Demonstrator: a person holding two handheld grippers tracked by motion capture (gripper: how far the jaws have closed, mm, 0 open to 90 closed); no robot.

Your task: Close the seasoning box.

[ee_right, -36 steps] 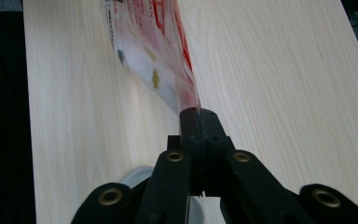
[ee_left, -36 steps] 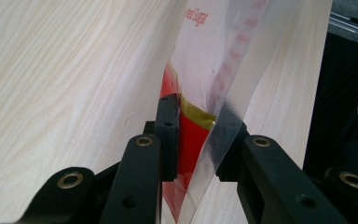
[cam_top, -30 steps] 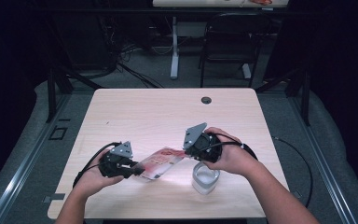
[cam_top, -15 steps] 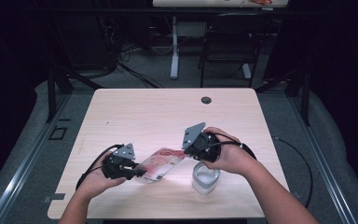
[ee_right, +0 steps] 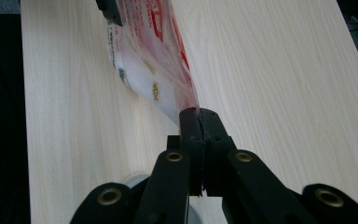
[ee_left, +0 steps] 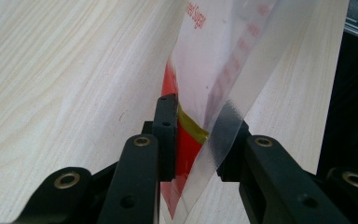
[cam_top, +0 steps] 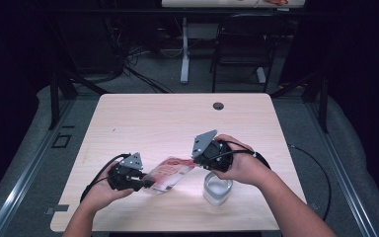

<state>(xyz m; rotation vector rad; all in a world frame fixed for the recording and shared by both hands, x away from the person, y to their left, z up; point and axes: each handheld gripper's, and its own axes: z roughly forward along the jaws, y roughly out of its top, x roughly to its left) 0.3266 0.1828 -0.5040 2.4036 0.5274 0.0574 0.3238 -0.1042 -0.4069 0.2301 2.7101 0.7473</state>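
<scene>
A light wood table (cam_top: 143,118) is what everything sits on. Toward its near edge, a clear sugar bag with red print (cam_top: 170,173) is stretched between both hands, tilted, its lower end just off the wood, probably so the contents can be aimed at the small clear container (cam_top: 217,188) parked under the right hand. One end of the bag is pinched tight in the right gripper (ee_right: 199,117), fingers fully clamped on the plastic edge. The other end sits in the left gripper (ee_left: 200,140); those fingers have just been eased apart a touch, though the sealed edge with the yellow stripe is still pressed between the pads, so it looks held, only loosely.
</scene>
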